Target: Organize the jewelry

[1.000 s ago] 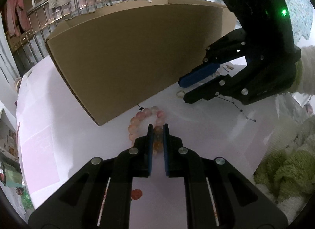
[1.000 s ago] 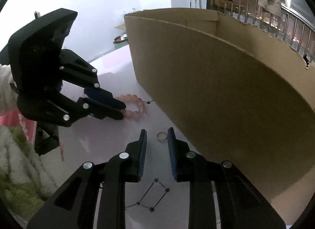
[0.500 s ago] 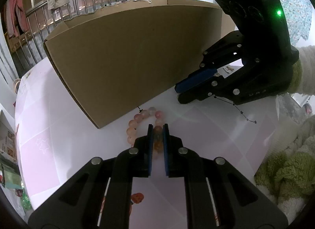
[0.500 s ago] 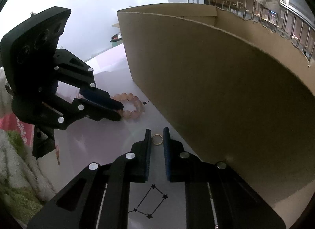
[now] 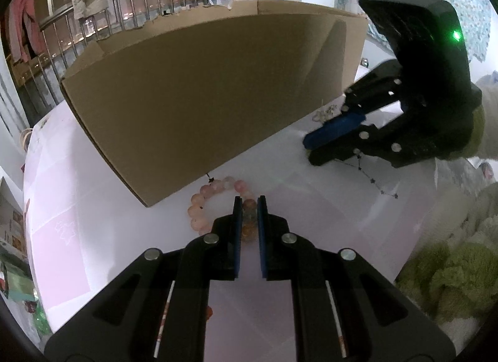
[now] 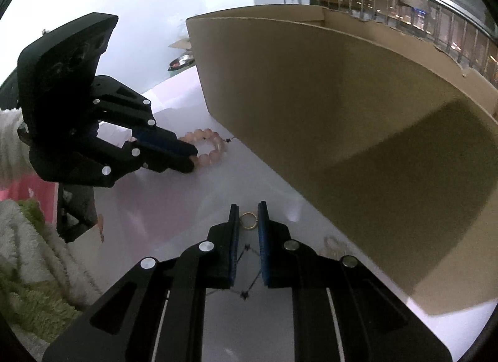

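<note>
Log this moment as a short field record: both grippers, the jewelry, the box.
left gripper: shut on the pink bead bracelet, which lies on the white table
right gripper: jaws close together on either side of the gold ring; firm grip cannot be told
cardboard box: stands open-topped on the table, just behind both pieces
other jewelry: a small pale piece near the box wall, untouched

the box [image 5: 218,97] hid its own inside. the left gripper [image 5: 248,209] covered part of the bracelet [image 5: 211,197]. a small pale trinket [image 6: 331,242] was too blurred to identify.
</note>
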